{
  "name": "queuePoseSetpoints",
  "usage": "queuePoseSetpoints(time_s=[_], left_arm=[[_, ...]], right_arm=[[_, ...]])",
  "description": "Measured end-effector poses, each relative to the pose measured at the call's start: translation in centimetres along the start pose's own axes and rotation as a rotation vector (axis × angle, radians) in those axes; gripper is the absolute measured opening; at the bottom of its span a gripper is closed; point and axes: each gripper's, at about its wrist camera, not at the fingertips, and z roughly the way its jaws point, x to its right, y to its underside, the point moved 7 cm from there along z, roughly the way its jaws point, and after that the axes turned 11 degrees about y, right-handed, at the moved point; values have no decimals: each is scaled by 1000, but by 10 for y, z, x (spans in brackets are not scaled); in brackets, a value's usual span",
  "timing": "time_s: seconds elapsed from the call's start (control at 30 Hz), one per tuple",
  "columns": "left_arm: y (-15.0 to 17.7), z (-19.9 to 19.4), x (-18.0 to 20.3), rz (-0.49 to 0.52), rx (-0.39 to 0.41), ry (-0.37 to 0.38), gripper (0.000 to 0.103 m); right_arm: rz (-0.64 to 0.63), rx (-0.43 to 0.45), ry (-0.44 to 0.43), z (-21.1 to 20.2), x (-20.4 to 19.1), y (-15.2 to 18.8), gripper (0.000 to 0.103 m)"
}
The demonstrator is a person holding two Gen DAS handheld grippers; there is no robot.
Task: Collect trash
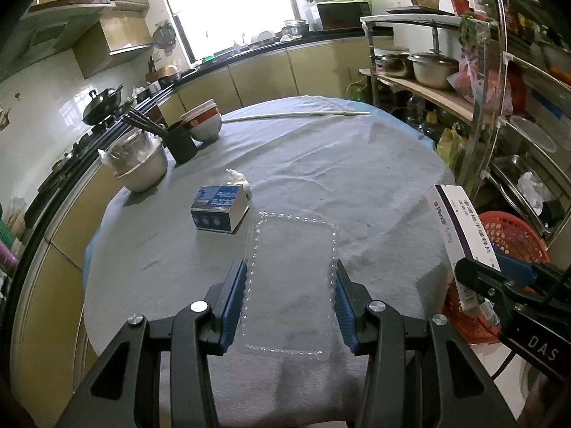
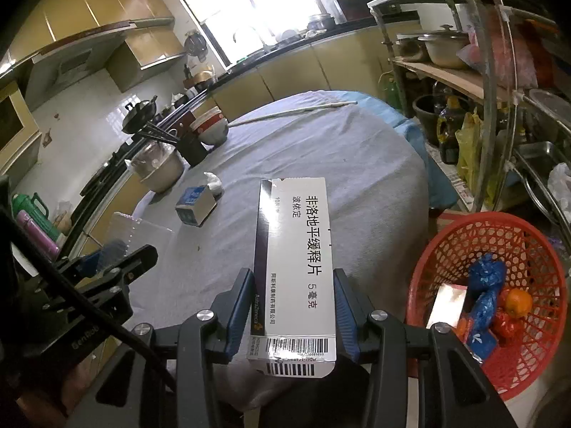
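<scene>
My left gripper (image 1: 289,303) is shut on a clear plastic clamshell tray (image 1: 291,281) and holds it over the grey tablecloth (image 1: 357,178); the tray also shows in the right wrist view (image 2: 142,230). My right gripper (image 2: 293,306) is shut on a white medicine box (image 2: 296,264) with Chinese print, held above the table's right side; the box also shows in the left wrist view (image 1: 464,228). A small blue box (image 1: 218,207) and a crumpled white tissue (image 1: 237,178) lie on the table. A red mesh basket (image 2: 535,356) on the floor at the right holds trash.
A steel bowl (image 1: 141,164), a black chopstick holder (image 1: 180,141), stacked bowls (image 1: 203,121) and a long white stick (image 1: 296,116) sit at the table's far side. A metal rack (image 2: 499,107) with pots stands right. Kitchen counters run along the left and back.
</scene>
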Motion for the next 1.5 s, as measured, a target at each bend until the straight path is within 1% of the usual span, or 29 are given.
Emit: queuePoseSetpoints(time_s=[0.33,0.6,1.27,1.5], left_arm=[[-1,2,9,25,-5,11,48],[-2,6,26,57,-14,30,48],[-9,13,88,173,-23,88,49],[-11,13,109,215,-22,107,49]], right_arm=[[19,-2,-1,-2,7,-1,47],[45,0,11,-4,20,0,47],[137,8,58,-12,71,1,47],[182,6,84,-18,98,6,47]])
